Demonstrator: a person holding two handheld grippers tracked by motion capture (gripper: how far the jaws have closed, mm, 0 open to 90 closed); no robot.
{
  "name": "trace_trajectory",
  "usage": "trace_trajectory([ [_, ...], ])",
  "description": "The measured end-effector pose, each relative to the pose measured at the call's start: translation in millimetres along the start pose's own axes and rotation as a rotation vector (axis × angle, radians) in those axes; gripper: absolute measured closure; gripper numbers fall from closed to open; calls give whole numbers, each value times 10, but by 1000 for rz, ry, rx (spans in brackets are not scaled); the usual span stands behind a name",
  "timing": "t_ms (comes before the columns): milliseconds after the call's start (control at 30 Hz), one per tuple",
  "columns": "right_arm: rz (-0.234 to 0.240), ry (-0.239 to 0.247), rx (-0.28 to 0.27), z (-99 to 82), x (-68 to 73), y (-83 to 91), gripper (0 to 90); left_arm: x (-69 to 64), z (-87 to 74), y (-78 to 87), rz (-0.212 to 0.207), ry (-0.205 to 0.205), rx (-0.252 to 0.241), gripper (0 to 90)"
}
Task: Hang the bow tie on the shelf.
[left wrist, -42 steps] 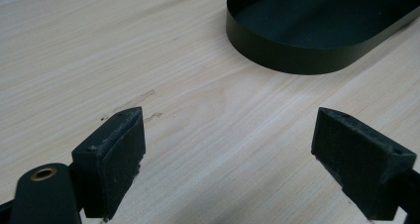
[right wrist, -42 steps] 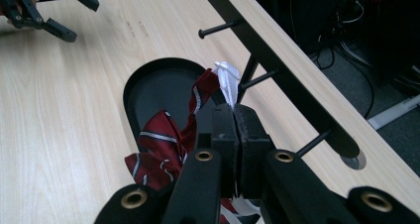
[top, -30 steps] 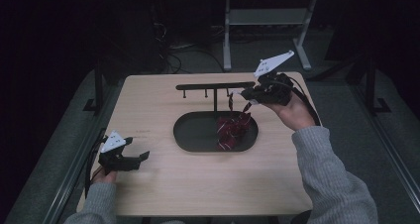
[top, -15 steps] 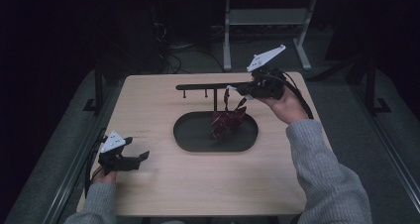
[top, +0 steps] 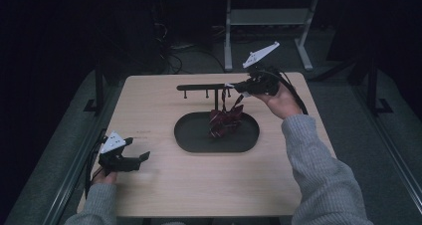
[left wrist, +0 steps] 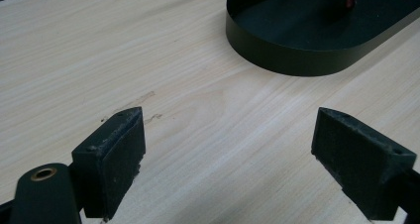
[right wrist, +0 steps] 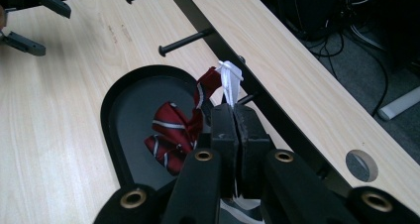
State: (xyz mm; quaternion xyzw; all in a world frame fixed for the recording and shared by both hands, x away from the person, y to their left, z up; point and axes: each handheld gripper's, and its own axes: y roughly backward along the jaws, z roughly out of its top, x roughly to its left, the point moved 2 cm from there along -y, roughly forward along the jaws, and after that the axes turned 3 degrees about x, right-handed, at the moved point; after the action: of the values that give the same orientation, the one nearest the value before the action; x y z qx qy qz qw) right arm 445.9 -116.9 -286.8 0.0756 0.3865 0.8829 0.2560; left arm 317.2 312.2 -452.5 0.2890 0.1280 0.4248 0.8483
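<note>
One tie (top: pixel 225 121), one tray (top: pixel 191 135)

Your count: two tools, one tray, one rack, one tie.
You have one left tool (top: pixel 133 159) and one right tool (top: pixel 238 87); below the right tool sits one black oval tray (top: pixel 194 138), one pegged black rack (top: pixel 199 87), and one red striped tie (top: pixel 224 121), on one worktop (top: pixel 164 185).
</note>
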Motion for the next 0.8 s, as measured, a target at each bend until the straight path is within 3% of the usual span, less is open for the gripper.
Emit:
trace_trajectory([
  [800, 4, -41, 52, -60, -139, -253, 857, 0, -1, -11, -7, 3, 3, 130],
])
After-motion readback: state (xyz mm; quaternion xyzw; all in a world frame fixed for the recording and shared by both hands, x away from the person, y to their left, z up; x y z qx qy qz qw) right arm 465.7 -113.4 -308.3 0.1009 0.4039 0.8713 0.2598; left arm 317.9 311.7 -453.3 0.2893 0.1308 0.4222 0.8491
